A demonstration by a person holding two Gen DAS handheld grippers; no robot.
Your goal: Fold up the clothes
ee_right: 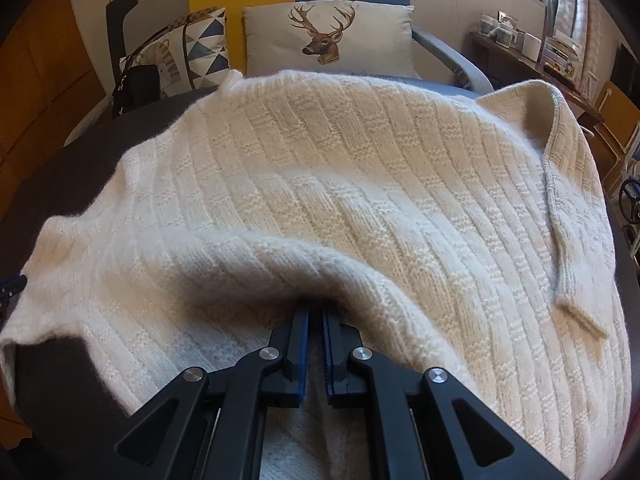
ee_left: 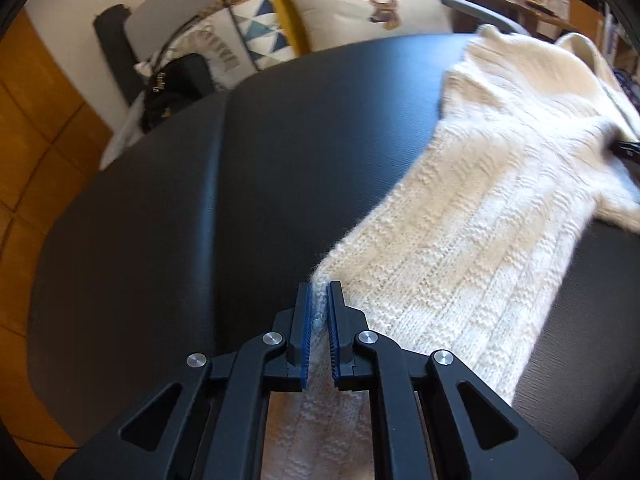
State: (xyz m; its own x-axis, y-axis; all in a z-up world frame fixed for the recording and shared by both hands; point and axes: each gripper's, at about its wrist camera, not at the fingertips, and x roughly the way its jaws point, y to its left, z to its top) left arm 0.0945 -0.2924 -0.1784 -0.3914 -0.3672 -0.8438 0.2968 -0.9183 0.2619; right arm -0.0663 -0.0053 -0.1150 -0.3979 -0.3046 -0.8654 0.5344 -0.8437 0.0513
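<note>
A cream knitted sweater [ee_right: 340,184] lies spread over a black padded table [ee_left: 168,200]. In the left wrist view its sleeve [ee_left: 460,240] stretches from the body at the upper right down to my left gripper [ee_left: 319,292], which is shut on the sleeve's cuff end. My right gripper [ee_right: 315,314] is shut on a raised fold of the sweater's lower edge, with the fabric humped over its fingertips. The sweater's collar [ee_right: 560,216] lies at the right. The right gripper's tip [ee_left: 626,148] shows at the right edge of the left wrist view.
A sofa stands behind the table with a deer-print cushion [ee_right: 328,40], a triangle-pattern cushion [ee_right: 200,48] and a black handbag [ee_left: 176,84]. A wooden shelf with jars [ee_right: 516,40] is at the back right. Wooden flooring [ee_left: 36,128] lies to the left.
</note>
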